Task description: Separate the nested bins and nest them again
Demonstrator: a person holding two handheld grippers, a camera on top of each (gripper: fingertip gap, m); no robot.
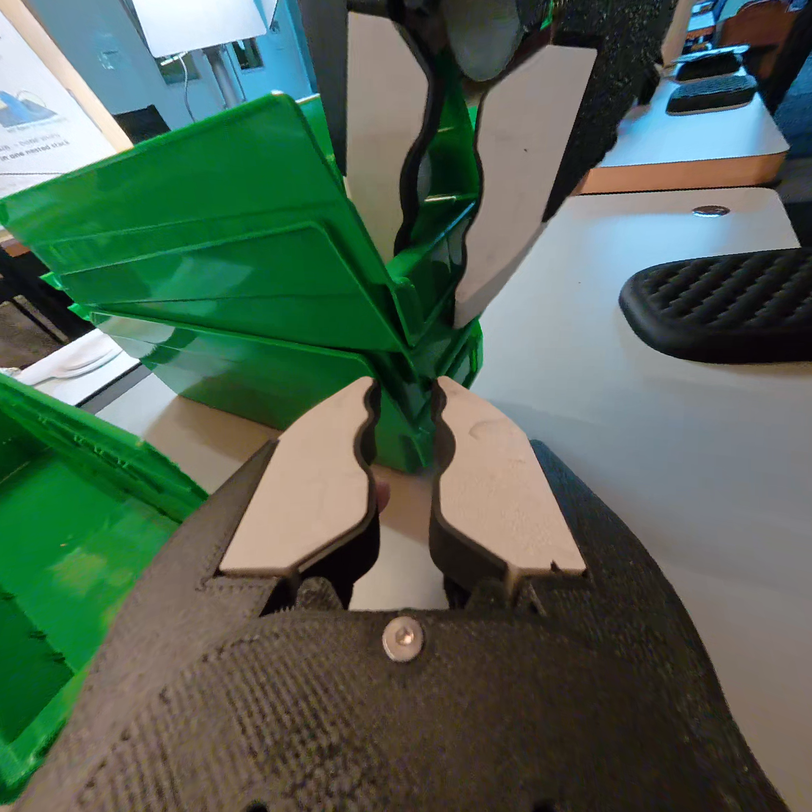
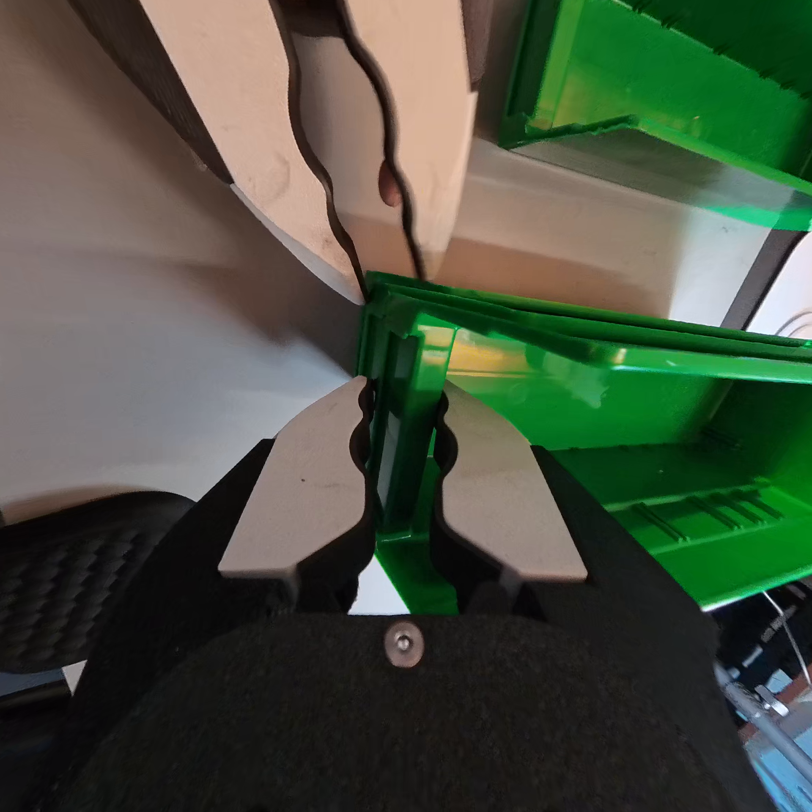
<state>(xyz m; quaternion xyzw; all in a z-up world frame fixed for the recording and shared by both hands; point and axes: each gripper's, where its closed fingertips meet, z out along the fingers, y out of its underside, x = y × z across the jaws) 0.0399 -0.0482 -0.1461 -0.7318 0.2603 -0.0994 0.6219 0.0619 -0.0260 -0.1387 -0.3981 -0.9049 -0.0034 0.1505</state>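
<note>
Two grippers pinch green bins: left [image 1: 404, 395] lower bin [image 1: 263, 378], right [image 2: 404, 395] upper bin [image 2: 615, 395].

Glossy green plastic bins stand on the pale worktop [image 1: 615, 439]. The lower bin [image 1: 246, 378] rests flat on it. The upper bin [image 1: 211, 246] sits partly in the lower one, tilted, its far end raised and its near corner still down inside. A third green bin [image 1: 66, 549] lies apart at the near left, open side up.
</note>
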